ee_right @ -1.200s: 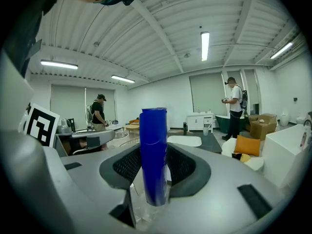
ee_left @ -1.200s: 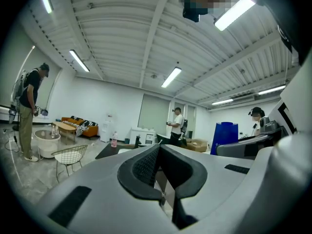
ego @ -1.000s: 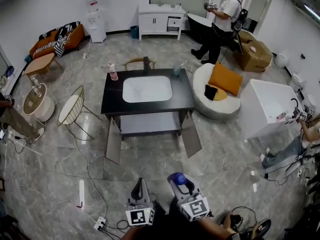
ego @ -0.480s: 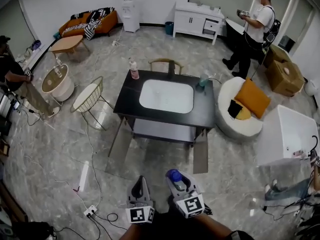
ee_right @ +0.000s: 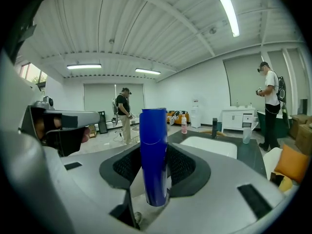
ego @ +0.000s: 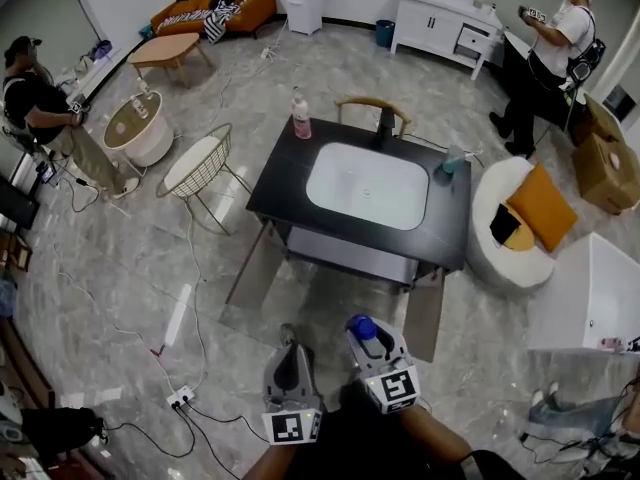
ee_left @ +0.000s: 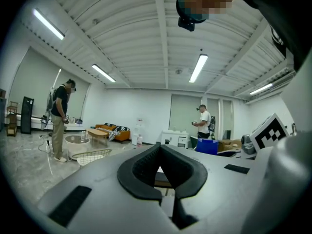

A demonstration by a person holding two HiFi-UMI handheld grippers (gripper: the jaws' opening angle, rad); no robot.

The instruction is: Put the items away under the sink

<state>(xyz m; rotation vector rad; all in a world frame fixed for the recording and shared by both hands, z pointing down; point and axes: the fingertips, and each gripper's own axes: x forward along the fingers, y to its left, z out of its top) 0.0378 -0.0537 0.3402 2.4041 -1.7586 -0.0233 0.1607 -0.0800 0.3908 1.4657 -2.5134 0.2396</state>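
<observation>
The black sink table [ego: 285, 193] with its white basin stands mid-room in the head view. Its two cabinet doors [ego: 250, 270] hang open, showing the shelf [ego: 345, 256] below. On top stand a pink bottle [ego: 300, 116] and a teal spray bottle [ego: 452, 160]. My right gripper [ego: 368, 343] is shut on a blue bottle [ee_right: 154, 155], held upright between the pads, well short of the table. My left gripper [ego: 292, 368] sits beside it, shut with nothing in it. In the right gripper view the sink table [ee_right: 253, 152] lies ahead to the right.
A wire-frame chair [ego: 200, 166] and a round side table [ego: 138, 128] stand left of the sink. A white lounge seat with an orange cushion [ego: 540, 208] is to the right. Cables and a power strip [ego: 180, 399] lie on the floor front left. One person [ego: 45, 108] stands far left, another [ego: 560, 43] at the back right.
The head view has swung and moved closer, so the sink table now sits larger and further right. Both grippers keep their pose, the right still holding the blue bottle.
</observation>
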